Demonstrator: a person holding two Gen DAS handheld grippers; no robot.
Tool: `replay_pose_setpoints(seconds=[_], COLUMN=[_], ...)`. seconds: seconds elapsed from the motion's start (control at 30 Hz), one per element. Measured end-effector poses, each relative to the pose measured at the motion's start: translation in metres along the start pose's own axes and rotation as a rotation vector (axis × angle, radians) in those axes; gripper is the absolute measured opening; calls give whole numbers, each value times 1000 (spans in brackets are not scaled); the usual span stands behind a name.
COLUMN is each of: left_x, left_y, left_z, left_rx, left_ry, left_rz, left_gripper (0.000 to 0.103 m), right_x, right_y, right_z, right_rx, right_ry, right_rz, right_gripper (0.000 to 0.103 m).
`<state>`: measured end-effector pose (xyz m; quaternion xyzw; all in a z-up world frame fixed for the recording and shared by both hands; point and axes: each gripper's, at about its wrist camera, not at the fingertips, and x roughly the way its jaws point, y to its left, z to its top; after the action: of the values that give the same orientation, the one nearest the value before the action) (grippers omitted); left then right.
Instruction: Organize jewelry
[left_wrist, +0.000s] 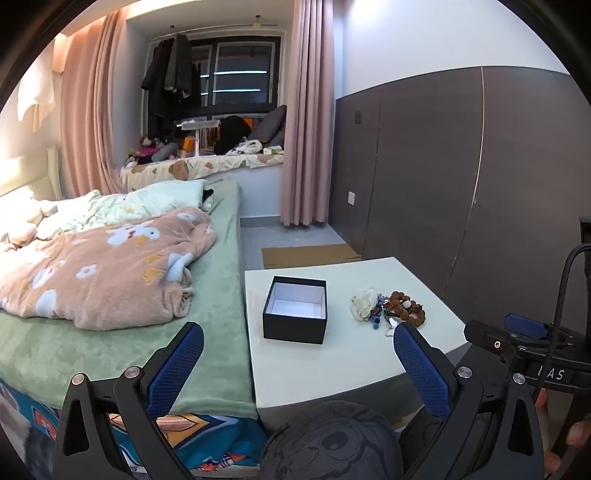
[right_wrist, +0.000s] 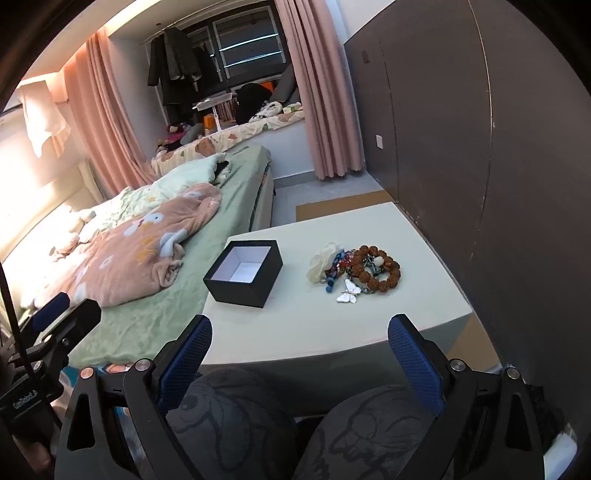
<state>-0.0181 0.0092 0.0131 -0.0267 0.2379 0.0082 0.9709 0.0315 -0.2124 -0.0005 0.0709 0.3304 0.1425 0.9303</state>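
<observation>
1. Left gripper (left_wrist: 298, 334), black frame with blue mesh-padded fingers (left_wrist: 177, 363), sits at the bottom of the left wrist frame. Jaws spread wide, nothing between them.
2. Right gripper (right_wrist: 299, 328), same build, sits at the bottom of the right wrist frame. Jaws released and wide apart, gripping nothing. It also shows at the right edge of the left wrist frame (left_wrist: 524, 338).
3. White square side table (right_wrist: 332, 332) fills the centre of both frames, beside the bed with the green sheet (left_wrist: 122, 347).
4. Black square cardboard box with white lining (right_wrist: 243, 273), lid off, stands on the table left of centre; its interior shows only the lining.
5. Jewelry pile (right_wrist: 354, 269) lies on the table right of centre, near the box but apart from it.
6. In the pile: brown knobbly bead bracelet (right_wrist: 376, 267) at the right, cream fabric piece (right_wrist: 321, 266) at the left, small blue and red beaded strands between them, silver butterfly pendant (right_wrist: 349, 291) at the near edge.
7. Both grippers hover short of the table, touching no jewelry.
8. Pink floral blanket (left_wrist: 92, 266) lies crumpled on the bed, left of frame.
</observation>
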Motion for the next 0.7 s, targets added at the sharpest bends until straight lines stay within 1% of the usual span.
replay_pose_setpoints(seconds=[0.27,0.7], left_x=[-6,-4], left_y=[2,0], left_z=[1,-1], left_rx=[-6,5], left_ry=[0,1], left_rz=[1,-5], left_gripper=[103,103], right_x=[0,-2], right_y=[3,5], right_z=[-1,-2], right_rx=[-7,-9], right_ry=[1,1], right_rz=[-4,-9], right_gripper=[96,96])
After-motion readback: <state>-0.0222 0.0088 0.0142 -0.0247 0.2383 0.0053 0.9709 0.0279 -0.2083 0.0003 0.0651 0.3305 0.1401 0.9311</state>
